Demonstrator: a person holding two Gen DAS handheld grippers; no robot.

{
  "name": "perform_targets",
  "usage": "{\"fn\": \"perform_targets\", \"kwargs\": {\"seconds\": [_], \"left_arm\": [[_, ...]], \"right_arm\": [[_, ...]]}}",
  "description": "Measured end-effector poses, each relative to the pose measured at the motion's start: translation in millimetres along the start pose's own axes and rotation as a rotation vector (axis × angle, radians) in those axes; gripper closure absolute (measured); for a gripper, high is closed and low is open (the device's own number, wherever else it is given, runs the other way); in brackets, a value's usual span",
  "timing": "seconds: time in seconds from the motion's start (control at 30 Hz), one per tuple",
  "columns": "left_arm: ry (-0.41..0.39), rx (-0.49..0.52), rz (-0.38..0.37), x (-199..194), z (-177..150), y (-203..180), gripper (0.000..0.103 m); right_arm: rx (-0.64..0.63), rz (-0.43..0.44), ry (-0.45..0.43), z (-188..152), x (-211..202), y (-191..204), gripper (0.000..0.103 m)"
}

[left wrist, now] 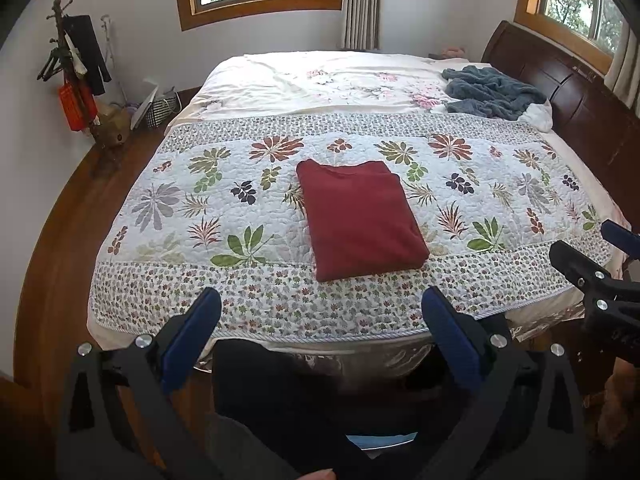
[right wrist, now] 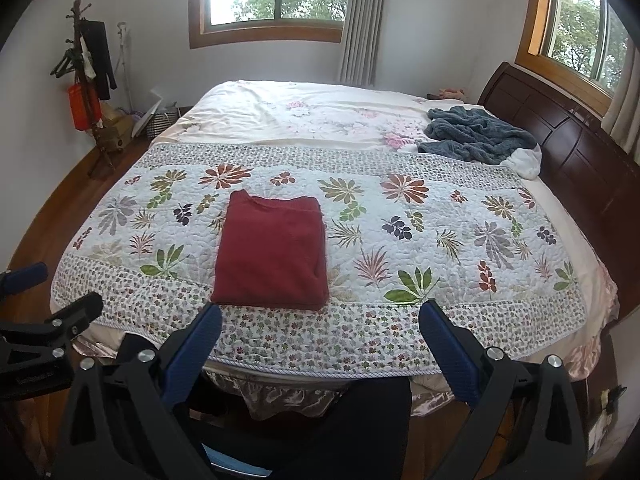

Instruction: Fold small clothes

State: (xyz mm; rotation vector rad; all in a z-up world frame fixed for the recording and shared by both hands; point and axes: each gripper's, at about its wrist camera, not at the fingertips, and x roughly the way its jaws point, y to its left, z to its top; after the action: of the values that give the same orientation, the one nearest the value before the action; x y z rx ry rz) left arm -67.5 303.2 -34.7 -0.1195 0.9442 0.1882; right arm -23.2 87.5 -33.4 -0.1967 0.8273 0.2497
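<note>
Left gripper: you are holding it spread wide, empty, hanging off the bed's near edge.
Right gripper: you are keeping its jaws apart too, gripping nothing.
Red garment: lying folded on the floral quilt, close to the near edge.
Blue blanket: sitting crumpled at the far right corner, beside the headboard.

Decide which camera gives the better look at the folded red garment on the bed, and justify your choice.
The left wrist view: the red garment lies near the middle, whole, with nothing in front. In the right wrist view the garment sits left of centre, and a finger of the open right gripper crosses its near corner.
</note>
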Motion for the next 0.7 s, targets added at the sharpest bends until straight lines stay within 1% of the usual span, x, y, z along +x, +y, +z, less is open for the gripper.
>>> {"fn": "perform_targets", "kwargs": {"seconds": [0.7], "left_arm": [[0.009,0.005,-0.002,3.7,-3.6,-3.1,0.003]], "right_arm": [[0.005,0.011,0.013,-1.8,7.2,-1.7,0.004]]}}
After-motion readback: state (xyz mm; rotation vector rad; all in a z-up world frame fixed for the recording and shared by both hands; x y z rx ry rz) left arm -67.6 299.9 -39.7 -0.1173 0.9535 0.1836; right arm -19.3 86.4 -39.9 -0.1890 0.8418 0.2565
